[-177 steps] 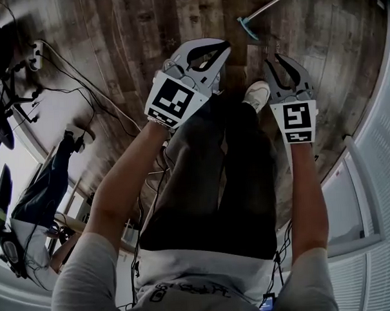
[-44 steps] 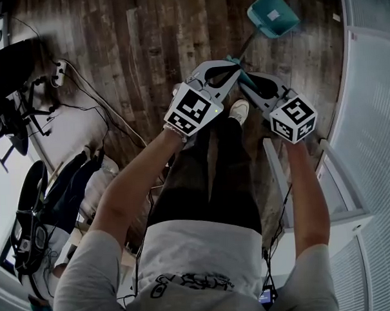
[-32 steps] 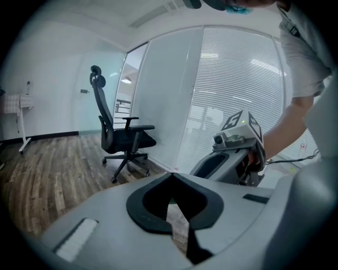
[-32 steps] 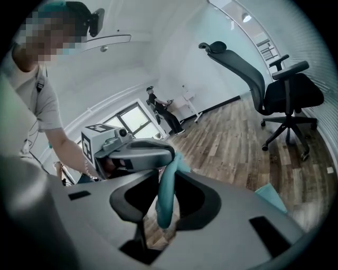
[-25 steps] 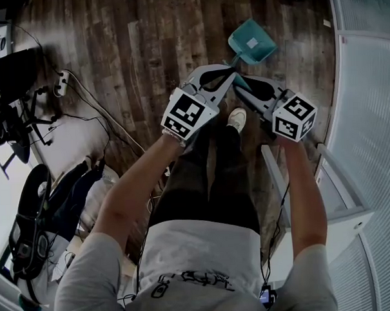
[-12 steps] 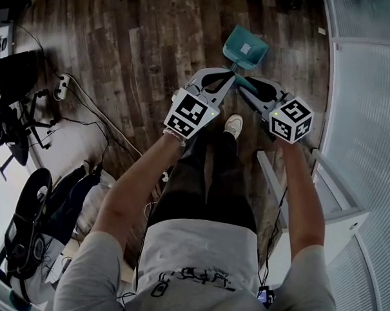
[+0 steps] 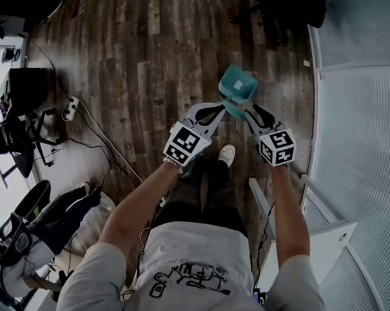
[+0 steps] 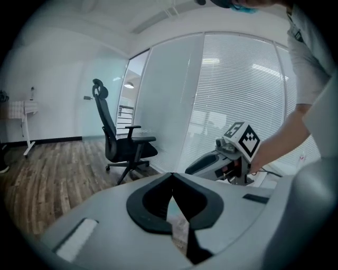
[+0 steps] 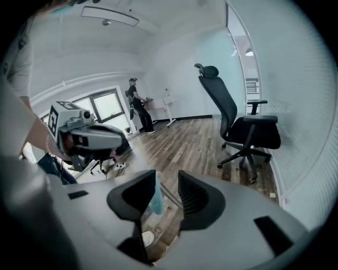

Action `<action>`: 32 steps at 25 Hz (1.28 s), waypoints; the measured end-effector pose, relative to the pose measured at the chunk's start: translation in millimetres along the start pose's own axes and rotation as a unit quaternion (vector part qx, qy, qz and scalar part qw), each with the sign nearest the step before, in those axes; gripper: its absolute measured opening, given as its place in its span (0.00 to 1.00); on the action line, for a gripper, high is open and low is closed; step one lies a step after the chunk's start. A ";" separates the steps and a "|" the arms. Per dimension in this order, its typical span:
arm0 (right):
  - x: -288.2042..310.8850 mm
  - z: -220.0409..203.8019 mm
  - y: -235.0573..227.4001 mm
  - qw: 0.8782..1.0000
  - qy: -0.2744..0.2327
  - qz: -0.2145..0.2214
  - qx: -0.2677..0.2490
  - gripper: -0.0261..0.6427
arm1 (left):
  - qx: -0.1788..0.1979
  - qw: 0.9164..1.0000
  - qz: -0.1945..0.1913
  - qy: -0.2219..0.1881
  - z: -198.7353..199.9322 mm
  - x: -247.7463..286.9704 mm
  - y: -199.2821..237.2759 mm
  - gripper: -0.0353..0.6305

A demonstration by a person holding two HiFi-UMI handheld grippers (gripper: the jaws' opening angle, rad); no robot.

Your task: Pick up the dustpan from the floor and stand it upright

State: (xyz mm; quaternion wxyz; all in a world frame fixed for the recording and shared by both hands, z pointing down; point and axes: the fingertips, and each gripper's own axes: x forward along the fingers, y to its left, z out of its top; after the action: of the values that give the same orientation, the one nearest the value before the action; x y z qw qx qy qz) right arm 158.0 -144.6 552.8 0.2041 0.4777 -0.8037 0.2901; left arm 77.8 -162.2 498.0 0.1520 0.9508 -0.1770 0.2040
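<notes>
Head view puts the teal dustpan, probably light and stiff, at twelve o'clock, my left gripper clamped on its slim handle, the natural hold, right gripper opening its jaws around it.

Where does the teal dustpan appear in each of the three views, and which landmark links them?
Head view: dustpan upper centre, slightly right.
Left gripper view: not clearly visible past shut jaws.
Right gripper view: teal strip between the opening jaws.
Shared landmark: black office chair, both gripper views.
</notes>
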 end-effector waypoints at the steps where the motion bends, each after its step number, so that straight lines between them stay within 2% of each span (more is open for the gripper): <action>1: -9.7 9.5 0.0 1.000 -0.009 -0.007 0.000 0.22 | -0.005 1.000 0.003 -0.006 9.2 -6.8 -3.3 0.06; 6: -66.5 70.3 0.3 0.997 -0.059 -0.045 -0.024 0.20 | 0.001 0.999 0.019 -0.041 62.3 -36.2 -17.1 0.06; 10: -121.8 131.4 16.8 0.990 -0.103 -0.083 -0.057 0.16 | -0.001 0.997 0.032 -0.065 110.7 -68.2 -23.1 0.06; 17: -221.8 225.5 68.4 0.974 -0.175 -0.113 -0.091 0.11 | 0.015 0.988 0.050 -0.148 222.0 -135.1 -52.0 0.06; 22: -254.4 264.5 87.5 0.968 -0.202 -0.120 -0.092 0.09 | 0.028 0.981 0.065 -0.179 275.0 -163.1 -57.0 0.06; 26: -278.5 276.5 100.8 0.965 -0.203 -0.139 -0.089 0.08 | 0.027 0.981 0.080 -0.175 292.2 -180.1 -62.0 0.06; 32: -321.5 305.6 124.1 0.954 -0.237 -0.154 -0.099 0.08 | 0.019 0.973 0.113 -0.201 318.5 -221.7 -61.0 0.06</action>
State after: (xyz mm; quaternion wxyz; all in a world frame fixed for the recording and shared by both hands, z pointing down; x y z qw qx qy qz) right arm 180.4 -91.3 95.8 0.0961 0.6280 -0.7705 0.0520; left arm 19.2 -162.0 109.6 0.0714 0.9488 -0.3064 0.0276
